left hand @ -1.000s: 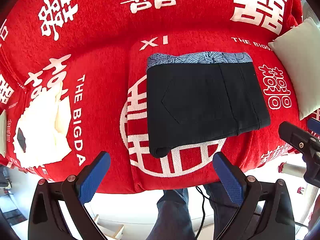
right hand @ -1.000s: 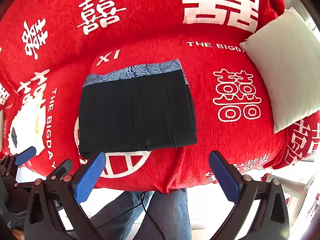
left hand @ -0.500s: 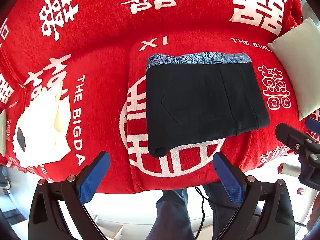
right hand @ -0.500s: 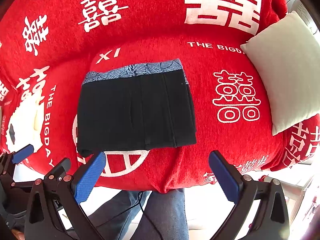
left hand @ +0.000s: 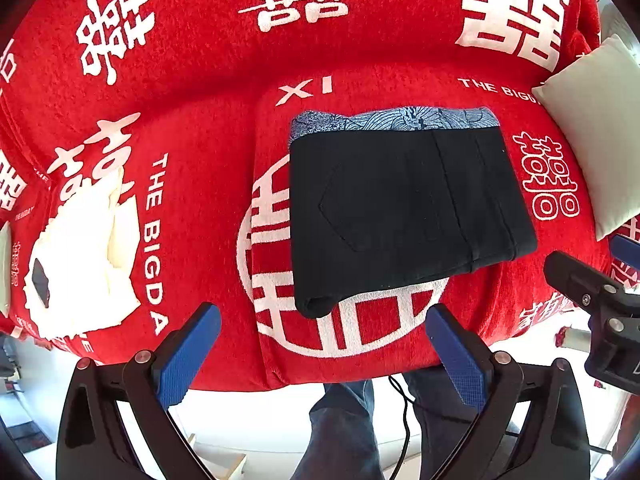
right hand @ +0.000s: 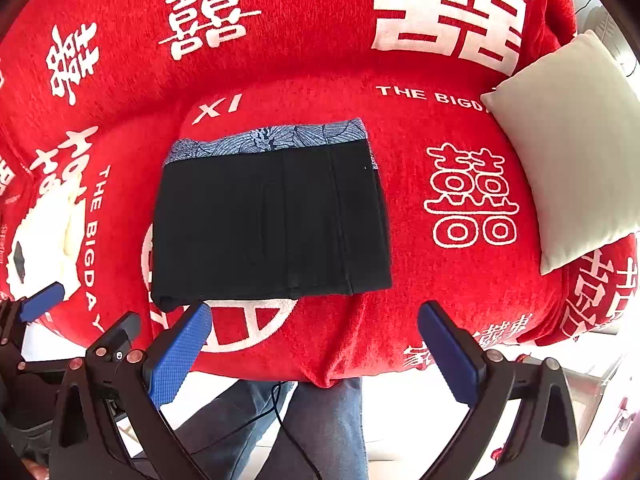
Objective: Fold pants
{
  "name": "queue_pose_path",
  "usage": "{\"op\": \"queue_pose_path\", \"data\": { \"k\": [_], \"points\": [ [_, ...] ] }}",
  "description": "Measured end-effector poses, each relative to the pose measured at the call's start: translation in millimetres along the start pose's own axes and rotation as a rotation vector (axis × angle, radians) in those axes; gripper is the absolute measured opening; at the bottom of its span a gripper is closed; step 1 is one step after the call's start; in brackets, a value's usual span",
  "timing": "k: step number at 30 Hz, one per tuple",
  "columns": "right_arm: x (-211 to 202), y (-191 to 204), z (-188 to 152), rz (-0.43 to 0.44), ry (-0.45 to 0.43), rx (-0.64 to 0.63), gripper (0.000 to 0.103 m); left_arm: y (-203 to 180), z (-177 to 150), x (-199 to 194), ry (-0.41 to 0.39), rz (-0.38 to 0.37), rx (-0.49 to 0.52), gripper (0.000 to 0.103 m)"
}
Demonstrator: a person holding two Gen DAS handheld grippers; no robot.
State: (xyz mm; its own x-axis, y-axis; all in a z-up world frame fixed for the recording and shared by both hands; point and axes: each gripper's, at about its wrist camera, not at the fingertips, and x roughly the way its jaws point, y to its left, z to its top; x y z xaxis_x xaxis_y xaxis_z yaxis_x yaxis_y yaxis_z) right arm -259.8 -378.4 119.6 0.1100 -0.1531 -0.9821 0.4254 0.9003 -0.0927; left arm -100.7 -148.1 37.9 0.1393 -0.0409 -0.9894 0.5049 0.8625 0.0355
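Observation:
Black pants (left hand: 404,208) lie folded into a compact rectangle on the red sofa seat, with a blue patterned waistband lining showing along the far edge; they also show in the right wrist view (right hand: 272,220). My left gripper (left hand: 320,356) is open and empty, held back from the sofa's front edge, below the pants. My right gripper (right hand: 316,356) is open and empty, also off the front edge, below the pants' right part. Neither touches the pants.
The sofa wears a red cover (left hand: 200,100) with white characters. A cream cushion (right hand: 568,152) leans at the right. A white folded cloth (left hand: 80,264) lies at the left. The person's jeans-clad legs (right hand: 320,432) and a cable are below the sofa's front edge.
Both grippers have drifted very slightly; the pants have not moved and both grippers stay open.

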Motion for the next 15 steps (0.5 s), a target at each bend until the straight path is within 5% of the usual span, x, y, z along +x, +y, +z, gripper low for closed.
{"op": "queue_pose_path", "data": {
  "k": [15],
  "points": [
    [2.8, 8.2, -7.4, -0.024, 0.006, -0.001, 0.103, 6.0, -4.0, 4.4, -0.004, -0.011, 0.001, 0.103]
  ]
}}
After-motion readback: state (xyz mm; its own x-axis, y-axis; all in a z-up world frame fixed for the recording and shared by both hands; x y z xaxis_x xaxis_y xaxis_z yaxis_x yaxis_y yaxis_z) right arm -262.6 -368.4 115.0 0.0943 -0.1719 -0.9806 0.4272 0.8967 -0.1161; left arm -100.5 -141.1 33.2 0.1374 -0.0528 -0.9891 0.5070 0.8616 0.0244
